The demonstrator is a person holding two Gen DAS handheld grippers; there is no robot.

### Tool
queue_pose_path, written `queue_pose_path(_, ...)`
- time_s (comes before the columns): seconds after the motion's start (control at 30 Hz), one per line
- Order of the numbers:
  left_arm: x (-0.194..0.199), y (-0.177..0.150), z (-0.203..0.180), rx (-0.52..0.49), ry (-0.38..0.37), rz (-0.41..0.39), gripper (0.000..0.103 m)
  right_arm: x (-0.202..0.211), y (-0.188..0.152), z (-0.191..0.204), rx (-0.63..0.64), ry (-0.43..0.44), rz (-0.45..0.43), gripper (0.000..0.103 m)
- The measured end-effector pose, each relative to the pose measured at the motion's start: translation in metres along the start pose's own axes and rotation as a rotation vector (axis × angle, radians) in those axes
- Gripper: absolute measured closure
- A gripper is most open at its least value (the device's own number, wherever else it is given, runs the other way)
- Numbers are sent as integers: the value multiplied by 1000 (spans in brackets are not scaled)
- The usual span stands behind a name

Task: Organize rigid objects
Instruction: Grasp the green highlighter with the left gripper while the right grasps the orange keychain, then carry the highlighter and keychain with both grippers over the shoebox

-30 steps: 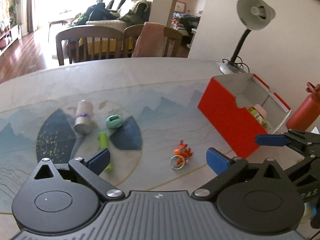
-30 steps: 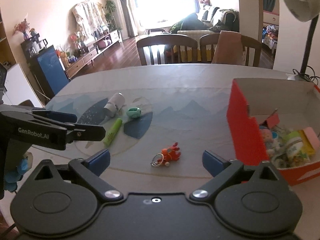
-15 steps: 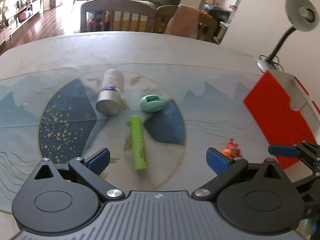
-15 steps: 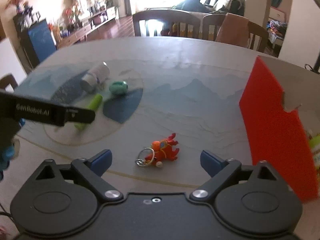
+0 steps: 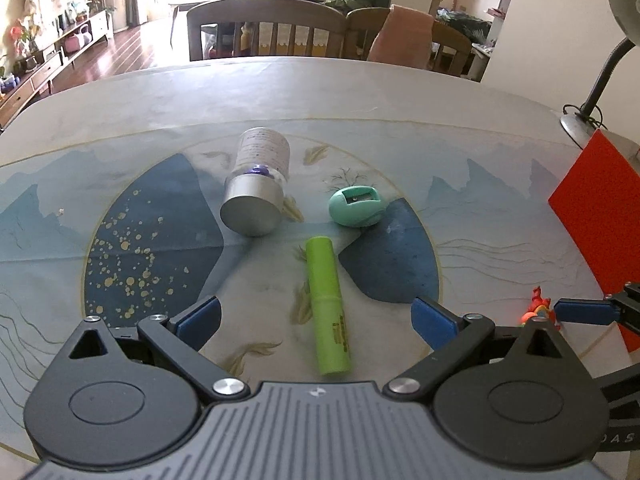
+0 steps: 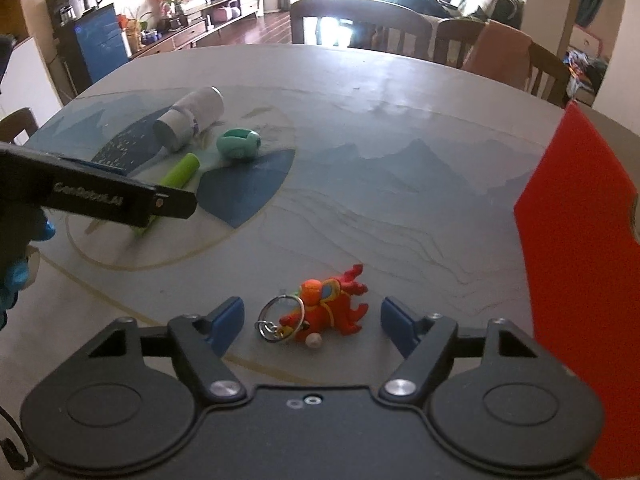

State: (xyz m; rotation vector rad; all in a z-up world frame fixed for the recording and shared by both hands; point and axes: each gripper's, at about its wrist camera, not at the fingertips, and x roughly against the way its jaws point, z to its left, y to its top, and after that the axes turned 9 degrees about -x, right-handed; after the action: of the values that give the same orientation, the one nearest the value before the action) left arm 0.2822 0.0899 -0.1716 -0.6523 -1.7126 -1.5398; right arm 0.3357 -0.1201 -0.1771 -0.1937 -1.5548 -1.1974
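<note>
My left gripper [image 5: 316, 316] is open, low over the table, with a lime green tube [image 5: 329, 306] lying between its blue fingertips. Beyond it lie a white bottle with a silver cap [image 5: 256, 190] and a teal egg-shaped sharpener [image 5: 357, 206]. My right gripper [image 6: 312, 324] is open, its fingertips on either side of a red-orange toy keychain [image 6: 324, 310]. The keychain also shows in the left wrist view [image 5: 540, 306]. The red box [image 6: 580, 264] stands to the right. The tube [image 6: 180, 172], bottle [image 6: 192, 118] and sharpener [image 6: 239, 145] also show in the right wrist view.
A patterned mat [image 5: 160, 216] covers the table. A desk lamp base [image 5: 576, 128] stands at the far right behind the red box [image 5: 592, 216]. Wooden chairs [image 5: 268, 32] stand along the far edge. The left gripper's body [image 6: 100, 196] shows at the left of the right wrist view.
My left gripper has swung left and come down over the green tube. My right gripper has come down and forward around the keychain. Both stay open.
</note>
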Motion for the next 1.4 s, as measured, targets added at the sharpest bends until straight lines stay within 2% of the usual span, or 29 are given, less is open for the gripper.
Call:
queue_pose_path(0.07, -2, 1, 1, 7, 2, 5, 12, 0, 0, 0, 16, -4, -8, 33)
queue_pose_path(0.2, -2, 3, 1, 13, 22, -2, 20, 2, -3, 4, 49, -1, -16, 38)
queue_pose_path(0.3, -1, 3, -1, 12, 40, -4, 32, 5, -6, 5, 49, -2, -22, 42)
queue_pose_path(0.37, -1, 5, -4, -1, 48, -9, 50, 6, -7, 5, 46, -3, -24, 46)
queue_pose_path(0.43, -1, 6, -4, -6, 52, -10, 62, 7, -8, 5, 44, -5, -26, 50)
queue_pose_path(0.47, -1, 6, -4, -5, 50, -10, 66, 7, -8, 5, 43, -7, -27, 53)
queue_pose_path(0.53, -1, 6, -3, -3, 52, -8, 72, 8, -9, 6, 39, -10, -28, 53)
queue_pose_path(0.63, 1, 6, -6, -19, 56, -3, 86, 10, -10, 7, 18, -19, -23, 54)
queue_pose_path(1.03, 16, -1, -13, 4, -8, 20, 87, 41, -18, 0, -127, -9, -27, 55)
queue_pose_path(1.4, 53, -9, -30, 1, -82, 12, 87, 93, -26, -5, -199, 10, -93, 55)
